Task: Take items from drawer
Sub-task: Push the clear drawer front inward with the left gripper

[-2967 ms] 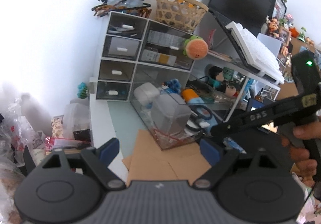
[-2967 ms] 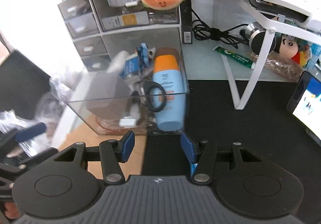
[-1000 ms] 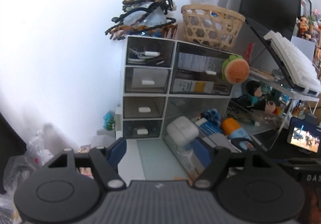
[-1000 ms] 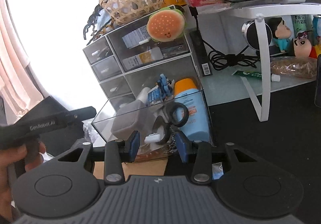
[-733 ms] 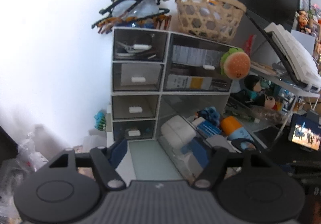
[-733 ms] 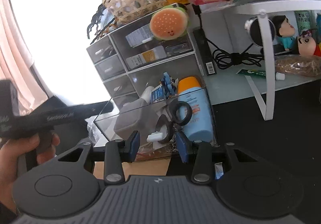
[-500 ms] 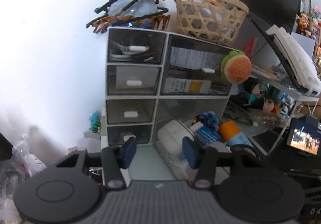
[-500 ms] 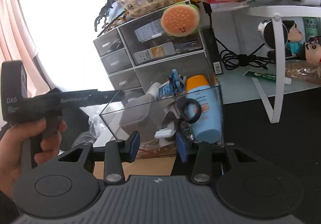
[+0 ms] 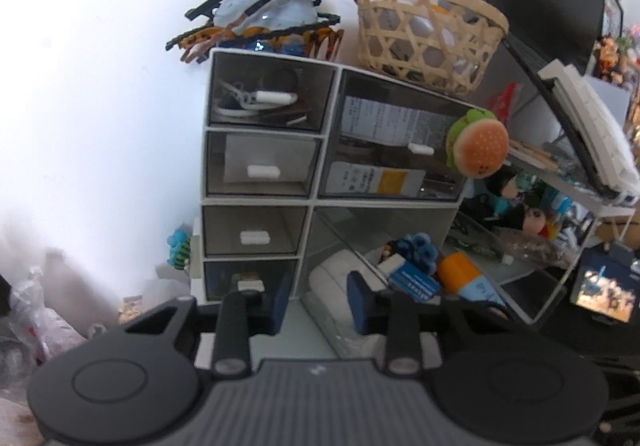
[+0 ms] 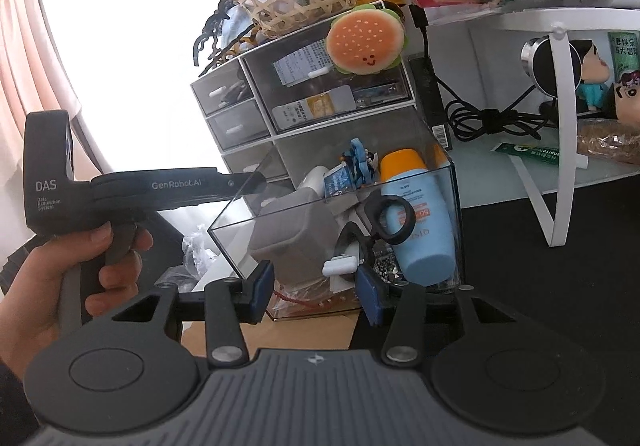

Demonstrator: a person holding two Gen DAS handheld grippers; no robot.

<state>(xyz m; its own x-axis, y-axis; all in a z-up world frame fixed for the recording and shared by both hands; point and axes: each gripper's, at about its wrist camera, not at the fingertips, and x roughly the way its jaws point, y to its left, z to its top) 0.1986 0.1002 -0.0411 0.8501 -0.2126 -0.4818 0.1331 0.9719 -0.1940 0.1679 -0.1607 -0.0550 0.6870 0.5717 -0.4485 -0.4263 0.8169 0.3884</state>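
Observation:
A clear drawer (image 10: 454, 206) is pulled out of the white drawer unit (image 9: 316, 202). It holds a blue sunscreen bottle with an orange cap (image 10: 416, 218), black-handled scissors (image 10: 386, 214), a grey case (image 10: 292, 234) and a white case (image 9: 332, 278). My right gripper (image 10: 316, 290) is open and empty, just in front of the drawer's front wall near its white handle (image 10: 340, 266). My left gripper (image 9: 316, 304) is open and empty, in front of the unit's bottom left small drawer (image 9: 250, 276) and the open drawer's left side.
A wicker basket (image 9: 428, 34) and hair clips (image 9: 260, 18) sit on top of the unit. A burger plush (image 10: 364, 38) hangs on an upper drawer. A white stand (image 10: 560, 134) with a keyboard stands at right, over cables and figurines. Cardboard (image 10: 280, 334) lies under the drawer.
My left gripper has moved closer to the drawer unit and its jaws have narrowed. My right gripper has edged nearer the drawer front; the left gripper now reaches in from the left.

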